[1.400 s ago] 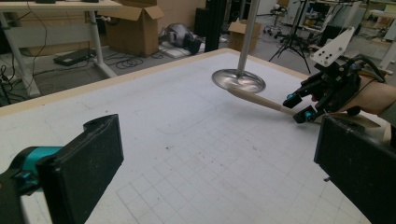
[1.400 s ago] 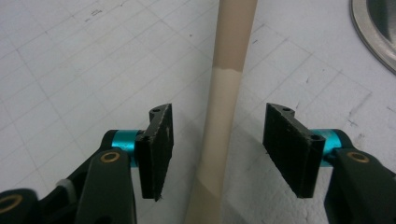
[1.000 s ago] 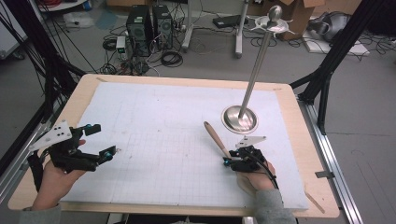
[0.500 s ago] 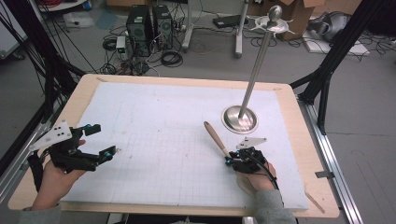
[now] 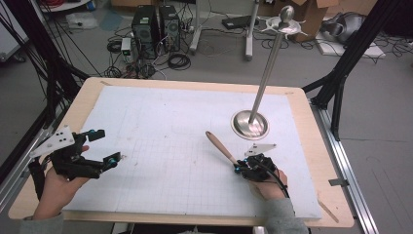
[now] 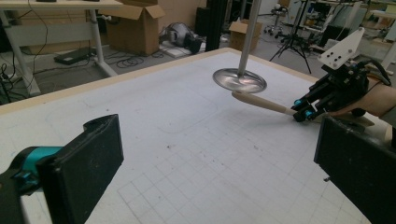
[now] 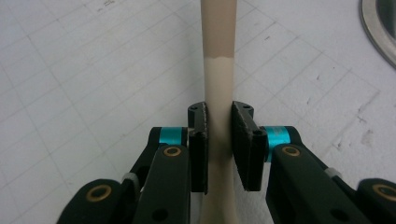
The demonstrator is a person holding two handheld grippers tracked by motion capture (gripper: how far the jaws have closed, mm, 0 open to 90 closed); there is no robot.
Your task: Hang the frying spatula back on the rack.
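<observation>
A long wooden utensil (image 5: 220, 146) lies on the white gridded mat (image 5: 165, 126), its darker far end pointing toward the metal stand. My right gripper (image 5: 238, 167) sits at its near end. In the right gripper view the jaws have just been closing, and both pads of the right gripper (image 7: 219, 135) press on the pale handle (image 7: 219, 79). My left gripper (image 5: 107, 146) rests at the mat's left edge, open with nothing between its fingers. In the left gripper view my left gripper (image 6: 219, 149) looks across at the utensil (image 6: 261, 102) and the right gripper (image 6: 306, 112).
A metal stand with a round base (image 5: 250, 124) and a tall slanting pole (image 5: 267, 68) stands just beyond the utensil's far end. The mat lies on a wooden table (image 5: 311, 146). Black frame posts, cables and computer boxes (image 5: 153, 24) are on the floor behind.
The right gripper's jaws have narrowed onto the utensil's handle. Both hands and the utensil have stayed in place.
</observation>
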